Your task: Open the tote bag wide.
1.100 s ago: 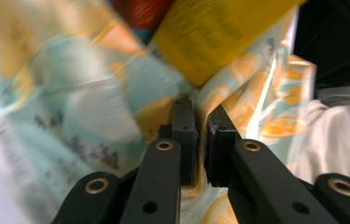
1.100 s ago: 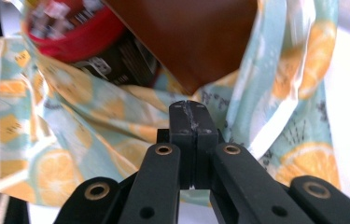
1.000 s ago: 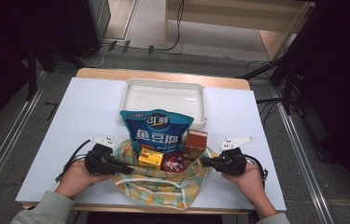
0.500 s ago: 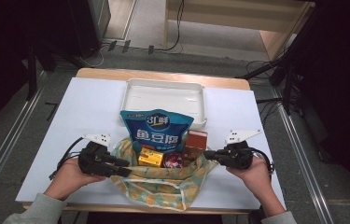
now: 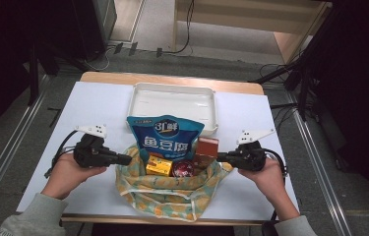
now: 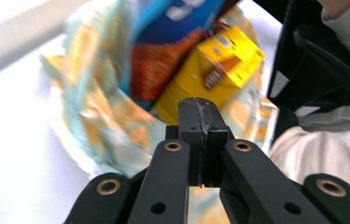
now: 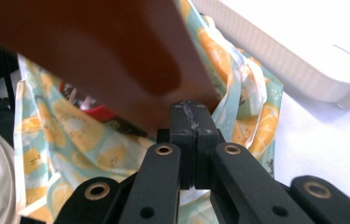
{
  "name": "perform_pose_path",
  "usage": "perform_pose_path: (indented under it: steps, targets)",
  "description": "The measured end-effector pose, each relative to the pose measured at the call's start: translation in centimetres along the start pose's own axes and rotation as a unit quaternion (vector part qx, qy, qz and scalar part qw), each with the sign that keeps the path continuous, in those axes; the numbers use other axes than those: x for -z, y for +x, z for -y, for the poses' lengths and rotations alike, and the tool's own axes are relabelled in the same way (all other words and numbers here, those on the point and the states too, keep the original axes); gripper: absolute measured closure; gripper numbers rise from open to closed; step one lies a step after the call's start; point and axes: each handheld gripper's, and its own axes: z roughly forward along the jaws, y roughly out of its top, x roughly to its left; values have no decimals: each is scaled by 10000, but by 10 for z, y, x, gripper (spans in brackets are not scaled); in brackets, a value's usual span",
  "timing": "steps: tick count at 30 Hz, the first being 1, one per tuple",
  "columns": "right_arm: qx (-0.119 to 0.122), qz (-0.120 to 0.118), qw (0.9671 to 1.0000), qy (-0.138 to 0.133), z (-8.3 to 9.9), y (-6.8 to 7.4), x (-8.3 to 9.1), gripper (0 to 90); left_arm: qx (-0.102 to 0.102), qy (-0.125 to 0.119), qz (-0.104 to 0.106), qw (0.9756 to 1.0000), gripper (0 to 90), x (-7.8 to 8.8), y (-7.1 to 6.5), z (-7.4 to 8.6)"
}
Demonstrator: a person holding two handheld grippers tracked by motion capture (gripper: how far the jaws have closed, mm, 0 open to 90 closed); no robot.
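Sagging between the left tongs and right tongs, a soft cloth bag is pinched at both rims. Its limp, light fabric is judged best held at the hem, jaws fully closed.

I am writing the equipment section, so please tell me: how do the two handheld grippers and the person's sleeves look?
Both the left gripper and right gripper are black, with flat linkage arms pinned by brass-coloured rivets. Each carries a pale three-cornered plate and trails a black cable. The sleeves are light grey.
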Motion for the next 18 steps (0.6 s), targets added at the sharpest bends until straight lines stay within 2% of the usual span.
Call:
perform_pose_path:
  steps: [7, 11, 13, 14, 16, 18]
  targets:
    - [-85, 10, 10000, -40, -11, -12, -7, 900, 51, -18, -156, 9999, 900, -1, 22, -17]
    - [-86, 19, 9999, -72, -16, -18, -8, 900, 144, -74, -94, 9998, 900, -5, 33, -24]
    - [-110, 22, 9999, -57, -18, -18, -8, 900, 152, -63, -67, 9998, 900, -7, 35, -26]
    - [-44, 29, 9999, -111, -21, -22, -10, 900, 104, 8, -124, 9999, 900, -10, 36, -28]
    - [-70, 28, 9999, -125, -24, -25, -12, 900, 24, 27, -87, 10000, 900, -18, 38, -34]
    - [-81, -3, 9999, -144, -28, -28, -15, 900, 34, -13, -9, 10000, 900, -22, 40, -38]
